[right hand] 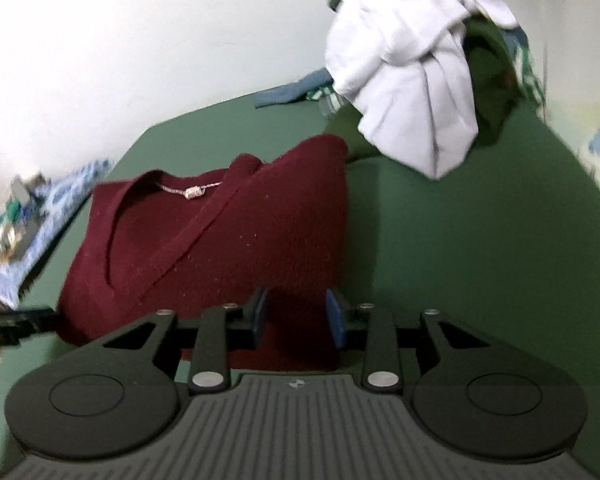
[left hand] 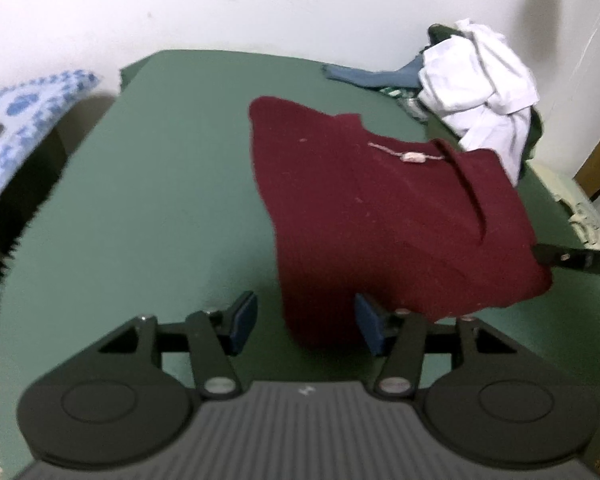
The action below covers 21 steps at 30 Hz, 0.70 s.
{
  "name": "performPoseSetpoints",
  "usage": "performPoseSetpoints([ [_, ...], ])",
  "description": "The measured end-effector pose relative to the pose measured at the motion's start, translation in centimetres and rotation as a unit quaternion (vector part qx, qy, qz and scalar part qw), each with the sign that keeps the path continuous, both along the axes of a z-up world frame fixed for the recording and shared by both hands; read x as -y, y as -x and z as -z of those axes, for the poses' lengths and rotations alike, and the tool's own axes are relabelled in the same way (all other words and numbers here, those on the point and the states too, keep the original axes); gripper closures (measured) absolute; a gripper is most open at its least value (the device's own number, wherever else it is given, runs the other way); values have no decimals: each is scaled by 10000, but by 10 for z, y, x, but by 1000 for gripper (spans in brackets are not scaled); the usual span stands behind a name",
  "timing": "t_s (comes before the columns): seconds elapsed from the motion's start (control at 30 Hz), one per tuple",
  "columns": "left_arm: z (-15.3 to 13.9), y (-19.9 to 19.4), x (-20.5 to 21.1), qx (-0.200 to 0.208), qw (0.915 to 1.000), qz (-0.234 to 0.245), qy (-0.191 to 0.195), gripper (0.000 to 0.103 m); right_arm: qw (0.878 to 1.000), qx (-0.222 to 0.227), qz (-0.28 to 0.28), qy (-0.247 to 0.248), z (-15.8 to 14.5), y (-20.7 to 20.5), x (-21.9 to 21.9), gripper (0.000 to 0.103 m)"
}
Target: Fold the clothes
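Between both spread grippers lies a maroon sweater.

Maroon sweater on green cover — right gripper fingers apart (white heap beyond)

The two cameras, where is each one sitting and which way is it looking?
Left wrist view: sits on the left gripper, looking forward over the green table toward the wall; its open jaws and the maroon sweater show.
Right wrist view: sits on the right gripper, facing the same wall; its open jaws show, the sweater ahead and left.
Both share: the sweater, the white clothes pile, and each other's gripper at the edge.
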State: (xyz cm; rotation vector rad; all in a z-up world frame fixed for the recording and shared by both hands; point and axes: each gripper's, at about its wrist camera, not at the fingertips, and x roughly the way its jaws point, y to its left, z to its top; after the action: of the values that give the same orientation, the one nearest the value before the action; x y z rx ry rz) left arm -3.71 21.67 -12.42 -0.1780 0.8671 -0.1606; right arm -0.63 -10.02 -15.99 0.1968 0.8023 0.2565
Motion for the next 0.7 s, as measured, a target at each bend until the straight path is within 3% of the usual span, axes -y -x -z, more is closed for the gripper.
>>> performPoseSetpoints([
  [0.03,1,-2,1,-2,10000,55,63,56,10000,-7,29,-20,0,1,0,70],
  [0.07,2,-3,3,-11,9997,175,149,75,10000,-13,59,-40,0,1,0,70],
  [0.13,1,-5,6,2,9993,355,142,79,9999,-26,118,-80,0,2,0,69],
  [0.23,-3,-8,4,49,9987,500,44,71,9999,-12,151,-22,-6,5,0,67],
  [0.27,-4,-8,0,61,9986,518,91,64,9998,6,178,-12,-9,6,2,66],
  [0.3,-6,-8,-5,78,9985,512,165,49,9998,30,215,-11,-12,7,4,63],
  [0.4,-13,-9,-21,142,9974,517,480,30,9990,28,390,-202,-16,8,16,61],
  [0.63,-4,-43,-24,32,9984,210,522,29,9981,-213,260,-510,-9,-22,26,57],
  [0.7,2,-58,-25,-51,9983,123,560,25,9978,-273,116,-596,-7,-35,24,53],
])
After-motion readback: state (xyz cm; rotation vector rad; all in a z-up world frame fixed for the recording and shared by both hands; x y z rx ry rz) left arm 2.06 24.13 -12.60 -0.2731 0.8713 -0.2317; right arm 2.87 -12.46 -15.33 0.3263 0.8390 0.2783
